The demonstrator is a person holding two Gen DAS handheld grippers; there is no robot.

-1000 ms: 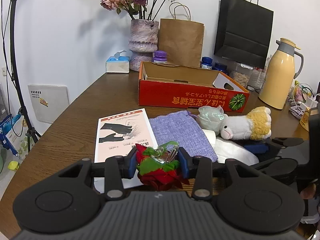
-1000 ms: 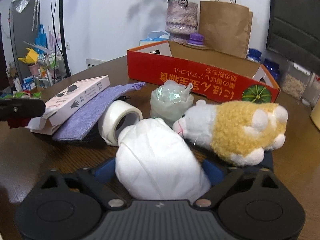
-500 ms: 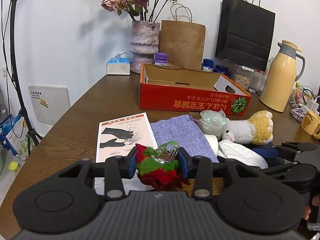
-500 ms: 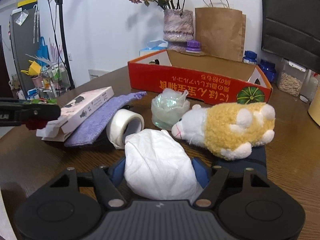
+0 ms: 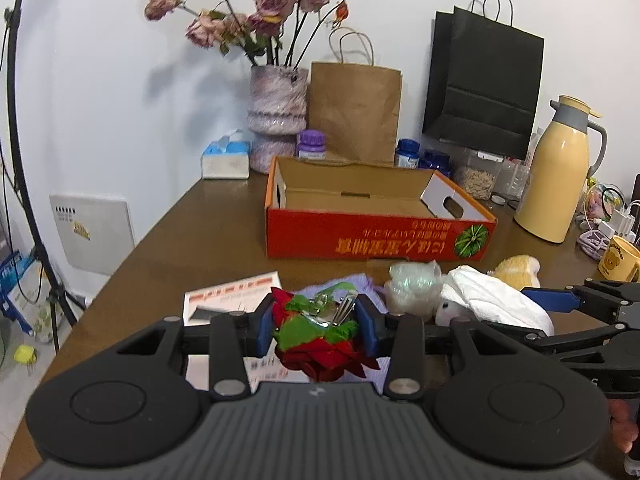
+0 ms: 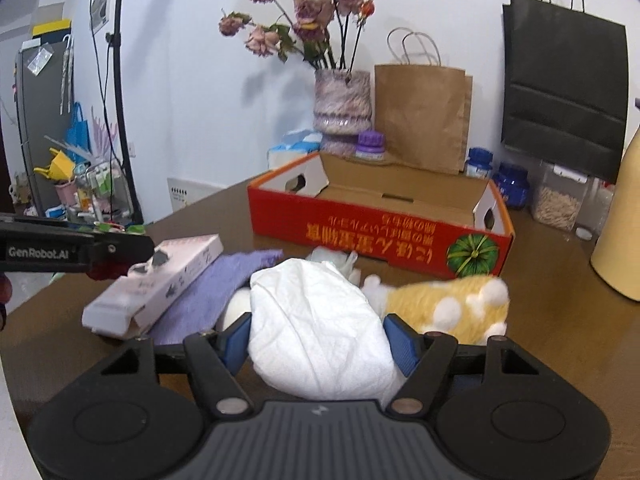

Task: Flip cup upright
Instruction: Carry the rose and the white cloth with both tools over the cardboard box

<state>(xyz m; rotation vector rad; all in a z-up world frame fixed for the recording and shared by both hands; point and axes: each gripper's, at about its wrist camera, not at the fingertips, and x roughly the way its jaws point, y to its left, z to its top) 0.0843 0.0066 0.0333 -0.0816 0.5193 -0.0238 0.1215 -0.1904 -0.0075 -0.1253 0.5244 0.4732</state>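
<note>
My left gripper (image 5: 316, 320) is shut on a red and green fabric flower with a metal clip (image 5: 320, 340), held above the table. In the right wrist view my right gripper (image 6: 320, 340) is shut on a white crumpled bundle (image 6: 312, 300), its blue pads pressing both sides. The bundle (image 5: 488, 300) also shows at the right of the left wrist view. A clear crinkled plastic cup (image 5: 412, 286) sits behind it; I cannot tell which way up it stands. A yellow mug (image 5: 618, 258) stands upright at the far right.
A red open cardboard box (image 6: 380, 232) lies across the middle of the brown table (image 5: 208, 236). A plush toy (image 6: 448, 300), purple cloth (image 6: 224, 276) and pink-white carton (image 6: 160, 280) lie in front. Vase (image 5: 278, 112), paper bags and a yellow thermos (image 5: 556, 184) line the back.
The right jaws narrowed onto the white bundle and lifted it off the table. Both grippers rose, and the left one kept its hold on the flower.
</note>
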